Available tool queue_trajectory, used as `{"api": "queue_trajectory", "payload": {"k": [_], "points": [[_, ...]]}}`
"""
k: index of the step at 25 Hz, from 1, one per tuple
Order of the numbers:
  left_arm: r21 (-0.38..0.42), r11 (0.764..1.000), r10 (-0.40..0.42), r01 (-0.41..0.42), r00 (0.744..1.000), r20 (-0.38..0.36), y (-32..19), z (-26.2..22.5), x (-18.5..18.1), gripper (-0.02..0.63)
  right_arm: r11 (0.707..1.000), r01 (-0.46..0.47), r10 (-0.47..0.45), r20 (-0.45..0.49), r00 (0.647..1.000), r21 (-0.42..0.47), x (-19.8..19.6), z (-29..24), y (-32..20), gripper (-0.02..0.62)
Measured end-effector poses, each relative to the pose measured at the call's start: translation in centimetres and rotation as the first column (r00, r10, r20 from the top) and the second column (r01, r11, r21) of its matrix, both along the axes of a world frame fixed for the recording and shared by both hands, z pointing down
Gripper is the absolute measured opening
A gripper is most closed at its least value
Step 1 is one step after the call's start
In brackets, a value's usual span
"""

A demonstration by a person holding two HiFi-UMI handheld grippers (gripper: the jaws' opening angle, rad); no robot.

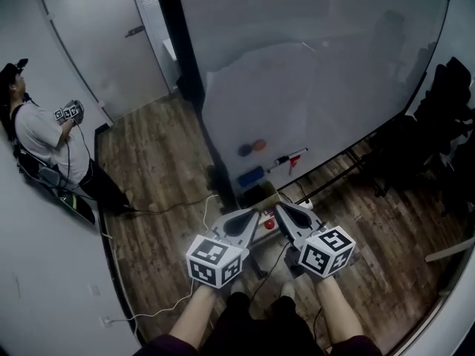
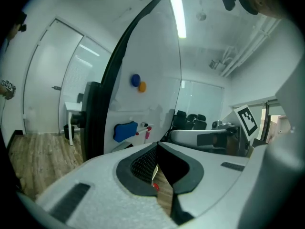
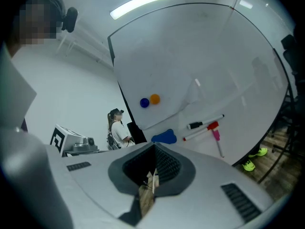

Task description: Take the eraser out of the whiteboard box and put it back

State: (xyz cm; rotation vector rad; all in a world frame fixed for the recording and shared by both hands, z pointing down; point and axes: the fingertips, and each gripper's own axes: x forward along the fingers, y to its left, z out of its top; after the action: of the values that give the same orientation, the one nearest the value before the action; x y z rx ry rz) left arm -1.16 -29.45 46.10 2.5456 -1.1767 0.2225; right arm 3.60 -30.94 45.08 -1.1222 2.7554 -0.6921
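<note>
First, part the jaws of the right gripper, now pressed together on nothing like those of the left gripper; then close squarely across the blue eraser clinging low on the whiteboard, avoiding a skewed pinch.

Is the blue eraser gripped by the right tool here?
No, the blue eraser is on the whiteboard, apart from the shut, empty right tool.

one blue eraser, two round magnets, three markers, one whiteboard
</note>
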Motion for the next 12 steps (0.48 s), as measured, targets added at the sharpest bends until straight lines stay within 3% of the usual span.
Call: {"api": "queue_trajectory", "payload": {"k": [6,12], "points": [[0.0,0.999,-0.051,0.051,0.999,0.002,-0.8,0.3,-0.1,0.005,0.999,0.035,-0.035,0.004,0.999,-0.003,0.1,0.3,-0.6,0.003],[0.02,0.984,-0.176,0.176,0.983,0.05,-2.2,1.9,-0.5,0.006,0.999,0.052,-0.052,0.01,0.999,-0.011,0.5,0.4,-1.2,0.003]]}}
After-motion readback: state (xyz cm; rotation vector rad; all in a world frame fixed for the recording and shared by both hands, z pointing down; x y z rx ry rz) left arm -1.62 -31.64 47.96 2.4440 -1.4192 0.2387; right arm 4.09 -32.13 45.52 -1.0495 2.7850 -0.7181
